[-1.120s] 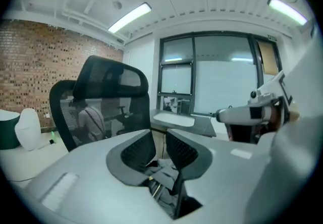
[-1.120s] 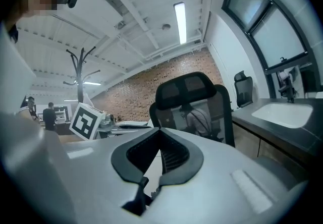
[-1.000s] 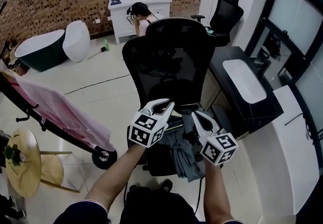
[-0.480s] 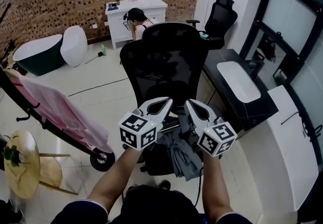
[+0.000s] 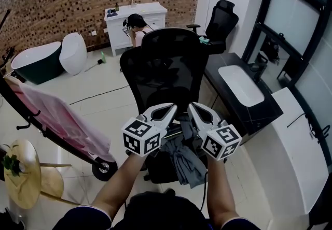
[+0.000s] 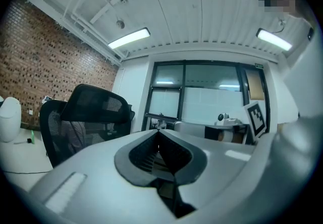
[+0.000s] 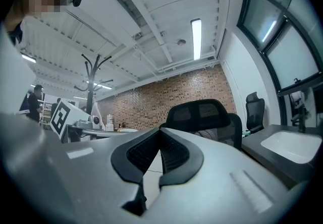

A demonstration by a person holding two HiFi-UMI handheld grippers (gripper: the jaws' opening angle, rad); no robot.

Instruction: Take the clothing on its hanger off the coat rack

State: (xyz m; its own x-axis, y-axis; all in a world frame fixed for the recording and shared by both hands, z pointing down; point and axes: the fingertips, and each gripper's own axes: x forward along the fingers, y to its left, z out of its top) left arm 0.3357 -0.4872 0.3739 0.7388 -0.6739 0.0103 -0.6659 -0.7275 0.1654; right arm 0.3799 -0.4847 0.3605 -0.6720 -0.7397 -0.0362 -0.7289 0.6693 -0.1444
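Observation:
A pink garment (image 5: pixel 57 115) hangs on the dark coat rack (image 5: pixel 31 116) at the left of the head view, with the rack's wheeled foot (image 5: pixel 105 168) low on the floor. The rack's forked top (image 7: pixel 92 72) shows in the right gripper view. My left gripper (image 5: pixel 173 106) and right gripper (image 5: pixel 191 105) are side by side in front of me, well to the right of the rack. Both are level and shut with nothing between the jaws (image 6: pixel 158 132) (image 7: pixel 160 131). Grey clothing (image 5: pixel 185 160) lies on the chair seat under them.
A black mesh office chair (image 5: pixel 166 71) stands right behind the grippers. A dark counter with a white sink (image 5: pixel 239 85) runs along the right. A round wooden table (image 5: pixel 21 180) is at lower left. A bathtub (image 5: pixel 32 60), white cabinet (image 5: pixel 136 16) and a seated person are far back.
Both grippers have risen a little in front of the chair back, and they sit closer together. The pink garment and rack have not moved.

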